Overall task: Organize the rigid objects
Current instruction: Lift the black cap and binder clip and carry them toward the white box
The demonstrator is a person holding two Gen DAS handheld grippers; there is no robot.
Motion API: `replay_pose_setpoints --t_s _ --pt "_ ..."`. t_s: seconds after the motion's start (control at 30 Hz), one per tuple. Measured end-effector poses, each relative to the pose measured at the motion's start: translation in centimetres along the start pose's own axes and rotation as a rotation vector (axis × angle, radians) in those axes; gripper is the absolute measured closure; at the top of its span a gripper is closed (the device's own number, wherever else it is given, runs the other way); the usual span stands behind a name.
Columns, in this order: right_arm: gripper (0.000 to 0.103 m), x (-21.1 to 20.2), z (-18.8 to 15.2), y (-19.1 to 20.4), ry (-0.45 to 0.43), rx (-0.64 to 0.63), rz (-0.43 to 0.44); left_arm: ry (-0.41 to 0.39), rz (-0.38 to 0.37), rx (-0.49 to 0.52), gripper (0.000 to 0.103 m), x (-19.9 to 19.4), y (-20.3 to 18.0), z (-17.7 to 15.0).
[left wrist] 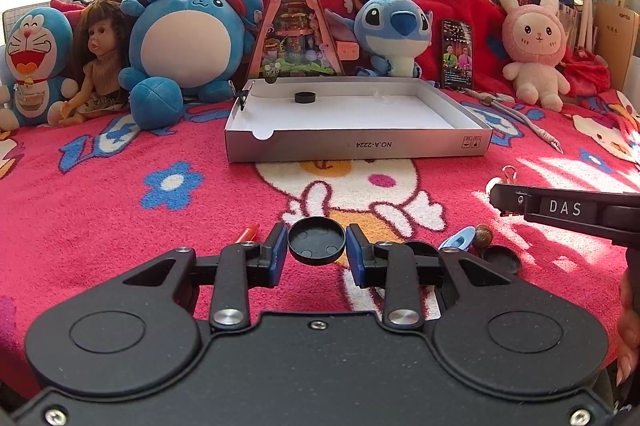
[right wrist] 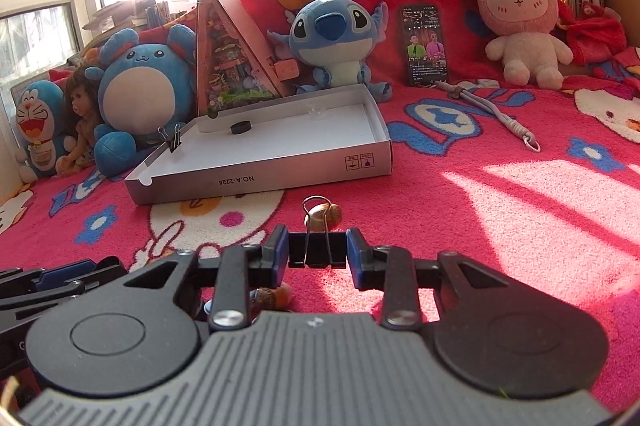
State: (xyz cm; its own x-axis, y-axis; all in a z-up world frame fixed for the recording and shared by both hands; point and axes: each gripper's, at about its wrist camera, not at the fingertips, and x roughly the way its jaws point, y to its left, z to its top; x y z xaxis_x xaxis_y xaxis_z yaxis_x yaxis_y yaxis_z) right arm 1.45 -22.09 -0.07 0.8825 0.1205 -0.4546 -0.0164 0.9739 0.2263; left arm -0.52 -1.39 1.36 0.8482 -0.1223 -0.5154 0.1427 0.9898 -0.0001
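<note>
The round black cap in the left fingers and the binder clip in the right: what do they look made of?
Round black cap: likely moulded plastic with a matte finish; faint circular mould marks show on its inner face. Binder clip: looks like black painted sheet metal with shiny bare wire handles that glint. Neither can be confirmed by sight alone.

1. Left gripper [left wrist: 317, 241] points slightly downward, its blue-padded jaws clamped on a round black plastic cap [left wrist: 316, 240] sitting squarely between them.
2. Right gripper [right wrist: 317, 249] tilts down likewise, jaws pinching a black metal binder clip [right wrist: 317, 252] between the pads.
</note>
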Motion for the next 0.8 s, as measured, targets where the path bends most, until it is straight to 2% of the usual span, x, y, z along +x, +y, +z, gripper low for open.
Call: replay_pose_setpoints --t_s 0.33,0.4,0.5,0.8 --pt "0.065 0.3 -0.7 0.2 0.033 -0.048 -0.043 0.010 0.001 -0.003 0.073 0.0 0.3 -0.1" --pt "0.057 0.4 -0.6 0.0 0.041 -0.047 -0.041 0.010 0.003 -0.002 0.073 0.0 0.3 -0.2" --pt "0.050 0.7 -0.5 -0.1 0.053 -0.052 -0.063 0.010 0.003 -0.002 0.073 0.0 0.3 -0.2" --pt "0.040 0.4 -0.1 -1.5 0.033 -0.024 -0.146 0.012 0.005 -0.003 0.073 0.1 0.5 -0.3"
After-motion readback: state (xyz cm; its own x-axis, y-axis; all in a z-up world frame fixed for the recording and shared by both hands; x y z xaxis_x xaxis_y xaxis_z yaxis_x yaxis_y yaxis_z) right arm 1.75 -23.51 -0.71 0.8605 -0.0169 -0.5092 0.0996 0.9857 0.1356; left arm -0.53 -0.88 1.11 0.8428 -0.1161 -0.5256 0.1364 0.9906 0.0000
